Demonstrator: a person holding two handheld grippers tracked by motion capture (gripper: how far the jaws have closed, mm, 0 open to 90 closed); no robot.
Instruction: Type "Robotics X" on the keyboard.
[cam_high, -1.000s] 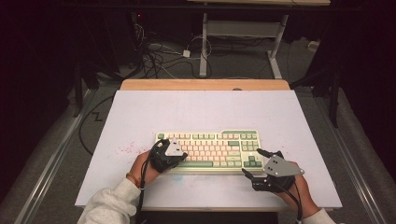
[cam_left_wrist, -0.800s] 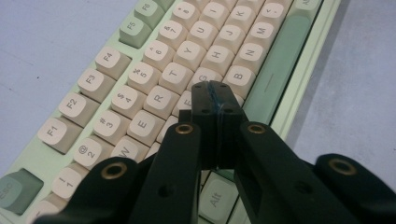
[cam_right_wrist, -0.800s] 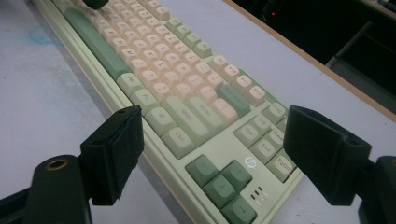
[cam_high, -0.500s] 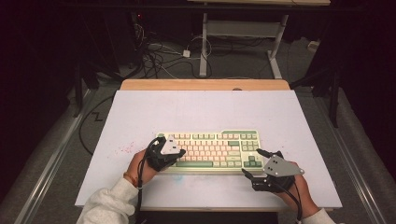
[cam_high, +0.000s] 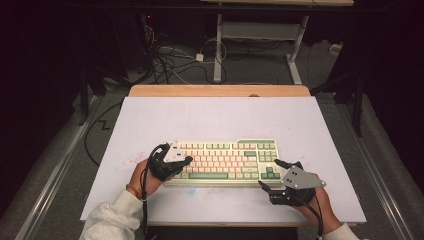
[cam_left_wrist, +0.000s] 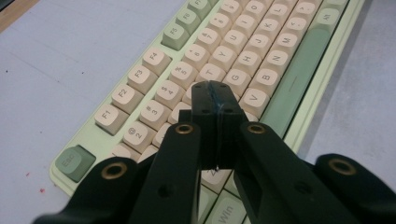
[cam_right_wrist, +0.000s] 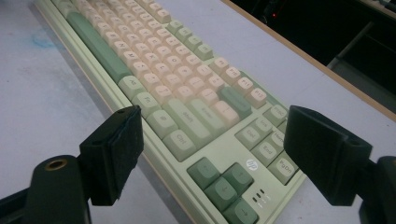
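Green and cream, the keyboard (cam_high: 225, 162) is lying near the table's (cam_high: 220, 115) front edge. We are pressing our left gripper (cam_high: 187, 160), jaws closed together, over its left keys, hiding several. Our right gripper (cam_high: 267, 175) is hovering wide open, holding nothing, at its right end.

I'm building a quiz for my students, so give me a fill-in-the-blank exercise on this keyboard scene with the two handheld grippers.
1. The left gripper has its jaws ____, tips over the letter keys of the keyboard.
2. The right gripper has its jaws ____, near the arrow keys.
3. The long green key along the keyboard's front row is the ____ bar.
4. The keyboard lies on a white ____.

Missing words: shut; open; space; table
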